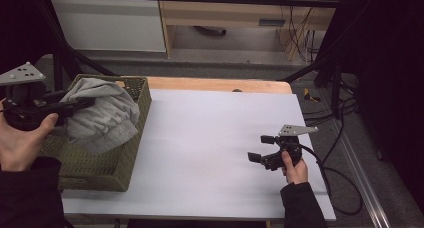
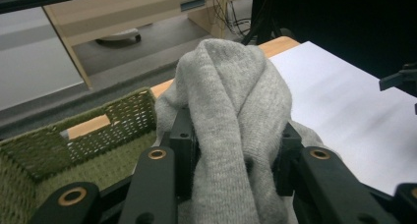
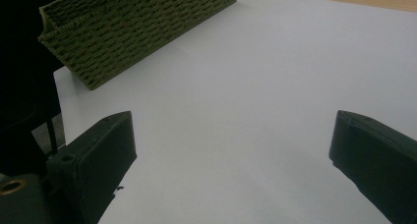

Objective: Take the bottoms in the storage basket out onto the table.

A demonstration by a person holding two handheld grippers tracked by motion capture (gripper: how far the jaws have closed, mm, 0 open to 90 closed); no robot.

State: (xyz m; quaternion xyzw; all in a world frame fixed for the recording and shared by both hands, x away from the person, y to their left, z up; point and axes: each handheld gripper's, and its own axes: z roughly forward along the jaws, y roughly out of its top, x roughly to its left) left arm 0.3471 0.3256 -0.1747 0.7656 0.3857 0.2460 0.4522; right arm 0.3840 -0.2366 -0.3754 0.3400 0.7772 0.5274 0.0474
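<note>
At the left I have the left tool (image 1: 82, 104) clamped on a grey cloth (image 1: 105, 113), which hangs over the green woven basket (image 1: 131, 153) at the left edge of the desk (image 1: 210, 138). At the right, near side, my right tool (image 1: 261, 148) stands wide above the bare desk, with nothing between.

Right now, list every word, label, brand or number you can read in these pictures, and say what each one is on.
None can be read.
The small plate on the wooden cabinet at the back: too blurred to tell whether it bears any text.
The grey cloth, the green woven basket, the white table top and both grippers, left and right: no lettering visible.
</note>
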